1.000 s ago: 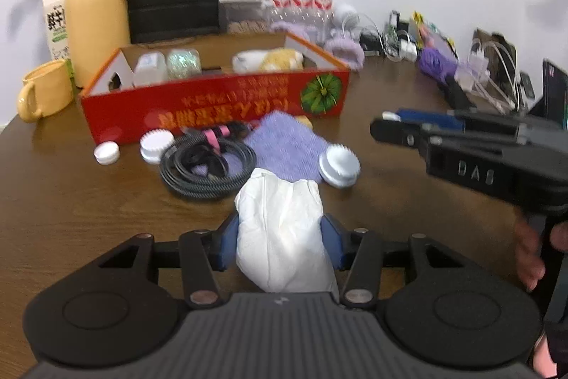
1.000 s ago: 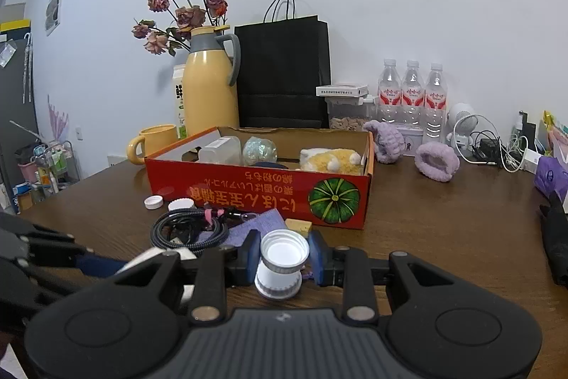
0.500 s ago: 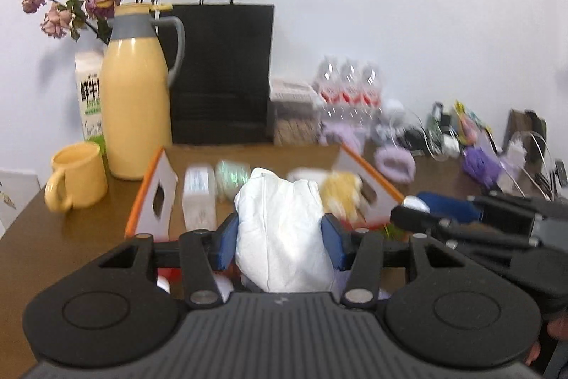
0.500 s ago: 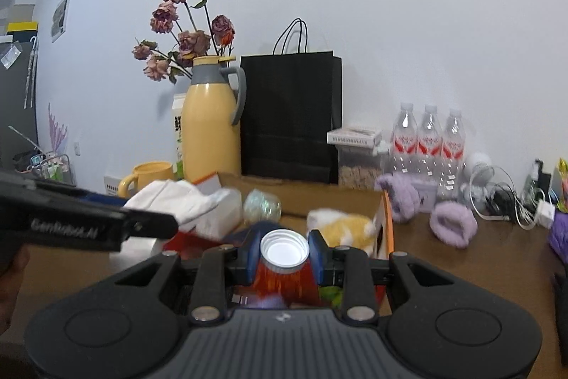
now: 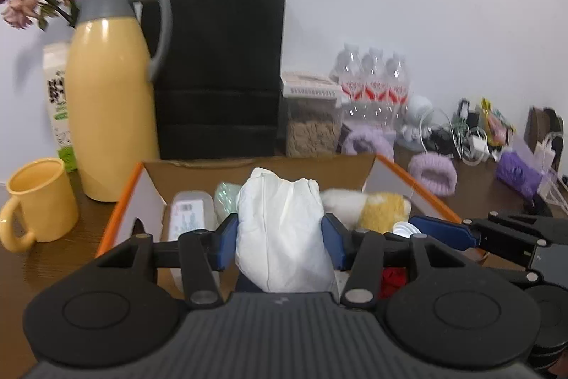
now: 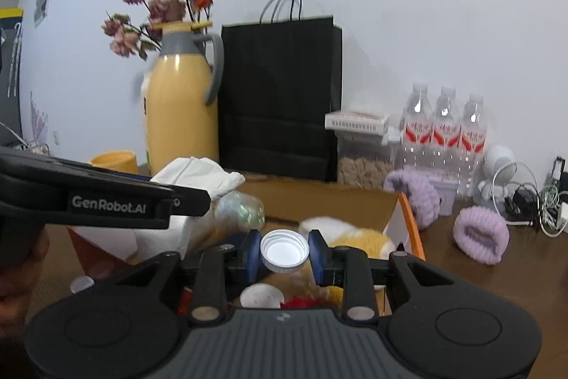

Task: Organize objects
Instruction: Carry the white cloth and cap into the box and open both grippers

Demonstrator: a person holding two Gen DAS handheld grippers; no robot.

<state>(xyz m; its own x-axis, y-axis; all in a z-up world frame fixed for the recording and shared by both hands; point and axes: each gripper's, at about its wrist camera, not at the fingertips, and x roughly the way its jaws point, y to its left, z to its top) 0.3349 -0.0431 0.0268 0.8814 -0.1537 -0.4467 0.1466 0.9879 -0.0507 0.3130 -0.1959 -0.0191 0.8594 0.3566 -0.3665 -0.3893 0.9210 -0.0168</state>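
Observation:
My left gripper (image 5: 280, 245) is shut on a crumpled white tissue wad (image 5: 282, 229) and holds it above the open cardboard box (image 5: 348, 166) with the orange-red rim. My right gripper (image 6: 284, 253) is shut on a white bottle cap (image 6: 284, 251), also over the box (image 6: 319, 201), to the right of the left one. In the box lie a clear plastic container (image 5: 188, 215), a shiny ball (image 5: 223, 198) and a yellow-white plush toy (image 5: 376, 206). In the right wrist view the left gripper's fingers (image 6: 177, 201) cross from the left with the tissue wad (image 6: 193, 174).
Behind the box stand a yellow thermos jug (image 5: 110, 95) with dried flowers, a black paper bag (image 5: 220, 66), a clear canister and three water bottles (image 5: 372, 84). A yellow mug (image 5: 39, 201) sits at the left. Purple scrunchies (image 5: 433, 173) and tangled cables lie at the right.
Both grippers have travelled forward from the near table, past the box's front wall, to above the box, each keeping its load. The cable coil and purple cloth have dropped out of view.

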